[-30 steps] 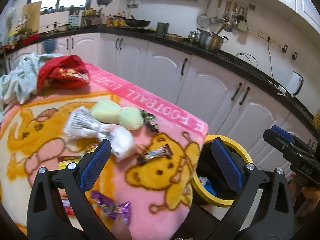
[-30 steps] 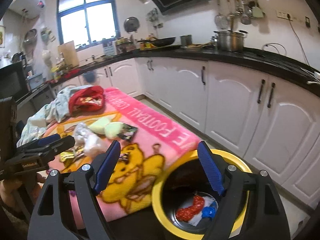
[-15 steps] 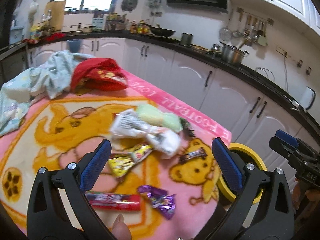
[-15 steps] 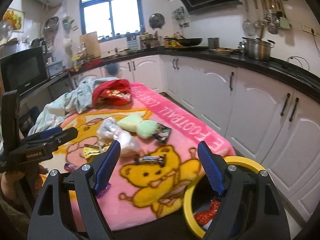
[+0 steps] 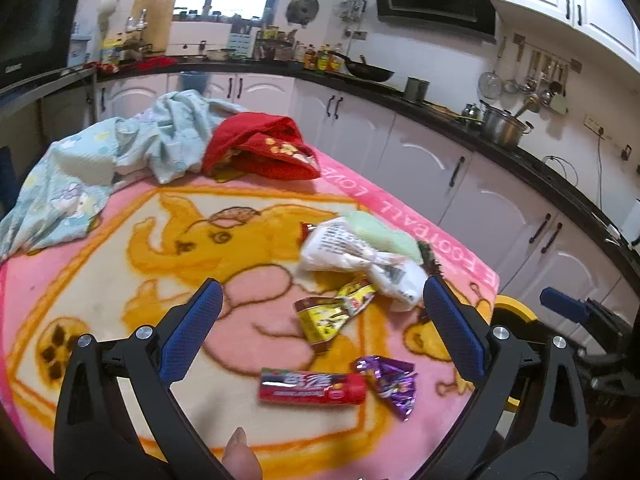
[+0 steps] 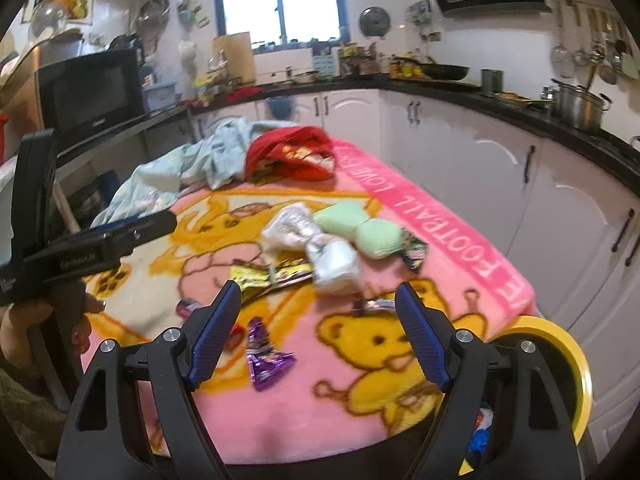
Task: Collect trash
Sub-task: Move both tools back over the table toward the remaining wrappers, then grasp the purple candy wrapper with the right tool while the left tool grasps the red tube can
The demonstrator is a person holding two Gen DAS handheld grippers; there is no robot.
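Observation:
Trash lies on a pink cartoon blanket (image 5: 120, 264): a red tube wrapper (image 5: 312, 389), a purple wrapper (image 5: 390, 380) (image 6: 266, 362), a yellow snack wrapper (image 5: 332, 312) (image 6: 272, 274), a crumpled white bag (image 5: 360, 256) (image 6: 320, 248), a green bag (image 6: 360, 228) and a small dark wrapper (image 6: 412, 248). My left gripper (image 5: 320, 332) is open and empty above the yellow wrapper. My right gripper (image 6: 320, 340) is open and empty above the blanket's near edge. A yellow-rimmed bin (image 6: 560, 344) (image 5: 508, 308) stands at the table's right corner.
A red cloth (image 5: 264, 148) and a light blue cloth (image 5: 100, 168) lie at the blanket's far end. White kitchen cabinets (image 6: 560, 208) with a black counter run behind and to the right. A microwave (image 6: 92, 88) stands at the left.
Both grippers have swung left and away from the bin toward the blanket; more wrappers now show. Both stay open and empty.

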